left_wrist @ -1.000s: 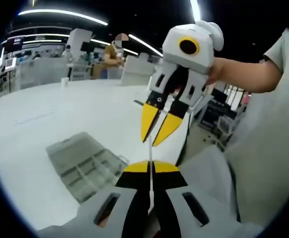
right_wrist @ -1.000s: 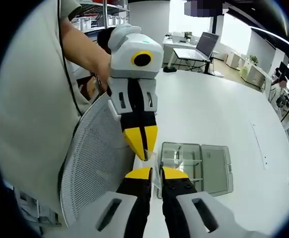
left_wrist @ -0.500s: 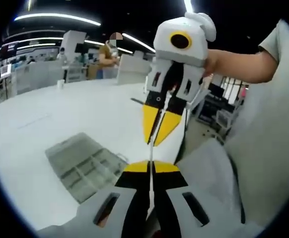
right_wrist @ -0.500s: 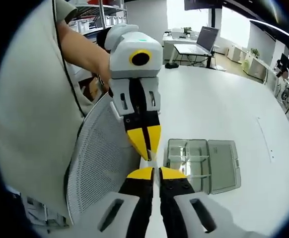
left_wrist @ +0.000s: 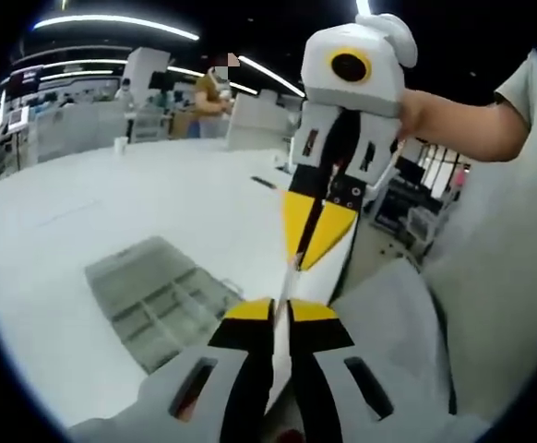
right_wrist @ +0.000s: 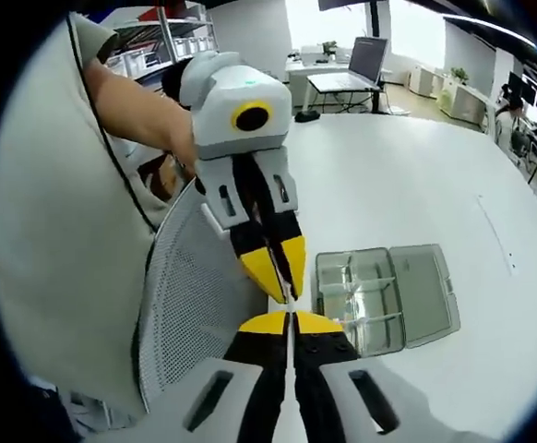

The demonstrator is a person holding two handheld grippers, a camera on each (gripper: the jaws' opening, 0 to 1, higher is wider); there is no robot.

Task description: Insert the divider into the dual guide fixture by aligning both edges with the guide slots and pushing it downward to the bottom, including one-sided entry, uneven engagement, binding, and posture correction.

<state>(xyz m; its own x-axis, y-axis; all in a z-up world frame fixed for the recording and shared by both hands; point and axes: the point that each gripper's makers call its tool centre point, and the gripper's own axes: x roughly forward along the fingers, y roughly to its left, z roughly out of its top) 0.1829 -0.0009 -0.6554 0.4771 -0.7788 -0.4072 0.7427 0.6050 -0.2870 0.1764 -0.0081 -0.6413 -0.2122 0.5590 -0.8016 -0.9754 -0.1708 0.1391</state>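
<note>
Here we hold the divider (left_wrist: 285, 281), thin, light, likely stiff, pinched by both edges between closed left gripper (left_wrist: 281, 309) and right gripper (right_wrist: 292, 321).

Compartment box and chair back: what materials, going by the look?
Compartment box: likely clear plastic with a glossy finish; the white table shows through its walls and open lid. Chair back: looks like woven grey mesh, with a fine perforated pattern.

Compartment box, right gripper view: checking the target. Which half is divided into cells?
The half of the compartment box nearer the claws, with clear partition walls; the far half is a plain flat panel.
</note>
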